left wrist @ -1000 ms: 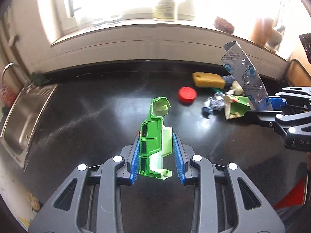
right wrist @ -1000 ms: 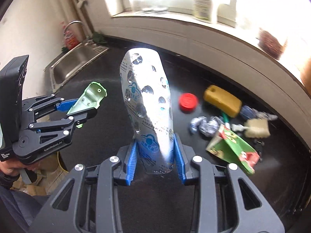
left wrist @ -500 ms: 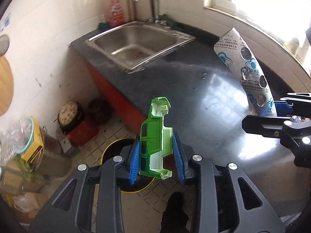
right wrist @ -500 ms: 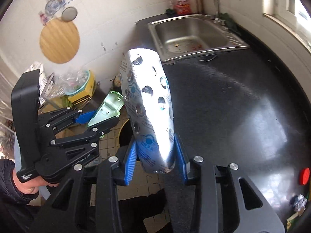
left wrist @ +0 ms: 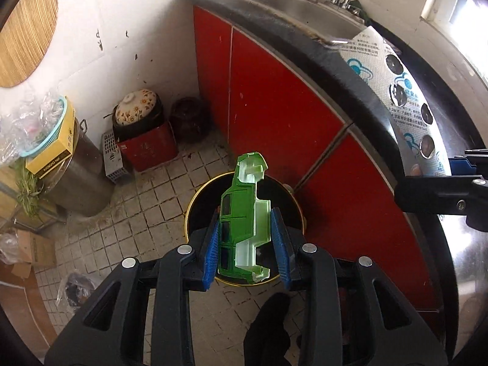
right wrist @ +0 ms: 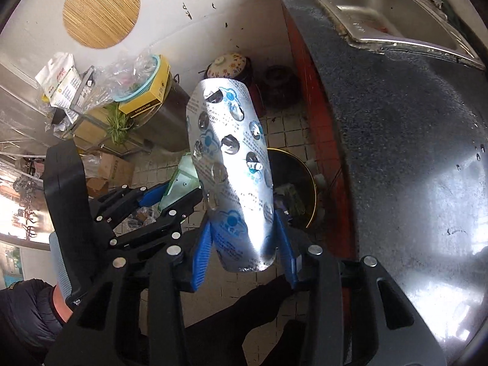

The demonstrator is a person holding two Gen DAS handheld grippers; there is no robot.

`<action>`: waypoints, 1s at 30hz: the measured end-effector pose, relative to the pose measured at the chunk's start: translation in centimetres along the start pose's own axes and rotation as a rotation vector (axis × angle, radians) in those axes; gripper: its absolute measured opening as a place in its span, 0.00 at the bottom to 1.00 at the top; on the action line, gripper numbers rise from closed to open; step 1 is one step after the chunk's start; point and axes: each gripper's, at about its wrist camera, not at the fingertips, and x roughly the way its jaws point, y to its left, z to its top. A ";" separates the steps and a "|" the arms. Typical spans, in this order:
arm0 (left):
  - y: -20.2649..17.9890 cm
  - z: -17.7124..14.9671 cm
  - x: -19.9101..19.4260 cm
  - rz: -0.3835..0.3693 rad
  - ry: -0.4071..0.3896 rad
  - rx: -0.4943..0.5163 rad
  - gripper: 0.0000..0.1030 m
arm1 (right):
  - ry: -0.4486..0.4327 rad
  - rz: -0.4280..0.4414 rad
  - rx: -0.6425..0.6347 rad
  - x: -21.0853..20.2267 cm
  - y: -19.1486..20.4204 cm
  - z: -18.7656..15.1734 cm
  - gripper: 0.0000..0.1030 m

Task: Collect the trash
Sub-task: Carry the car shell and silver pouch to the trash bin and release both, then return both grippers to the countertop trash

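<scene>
A green toy car shell [left wrist: 241,213] stands upright in my left gripper [left wrist: 245,218], which is shut on it and hangs over the round yellow-rimmed bin [left wrist: 195,198] on the tiled floor. My right gripper [right wrist: 244,222] holds a silver pill blister sheet [right wrist: 231,164] upright; its jaws are opening, and the sheet still sits between the blue pads. This sheet [left wrist: 396,91] and the right gripper [left wrist: 451,180] show at the right of the left wrist view. In the right wrist view the left gripper [right wrist: 170,195] with the car shell [right wrist: 183,180] is at left, the bin [right wrist: 311,183] behind the sheet.
Red cabinet doors [left wrist: 274,106] under the black counter [right wrist: 396,122] stand close to the right of the bin. A steel sink [right wrist: 381,6] lies at the counter's far end. Pots, a red box [left wrist: 146,149], a steel drum [left wrist: 79,180] and cardboard crowd the floor at left. A person's dark shoe [left wrist: 268,320] is below.
Both grippers swung off the counter, past the sink, and tilted down over the floor bin, each carrying its item. The right gripper's pads stand slightly wider apart.
</scene>
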 end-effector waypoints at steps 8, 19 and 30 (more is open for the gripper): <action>1.0 0.3 2.8 -0.017 0.012 -0.020 0.30 | 0.046 -0.020 -0.004 3.8 -0.1 2.7 0.47; 1.9 -0.9 3.8 0.007 0.040 -0.005 0.79 | 0.043 -0.026 0.036 2.6 -2.1 2.2 0.70; -5.1 2.5 -3.8 -0.011 -0.102 0.164 0.90 | -0.180 -0.094 0.165 -10.0 -6.3 -3.2 0.85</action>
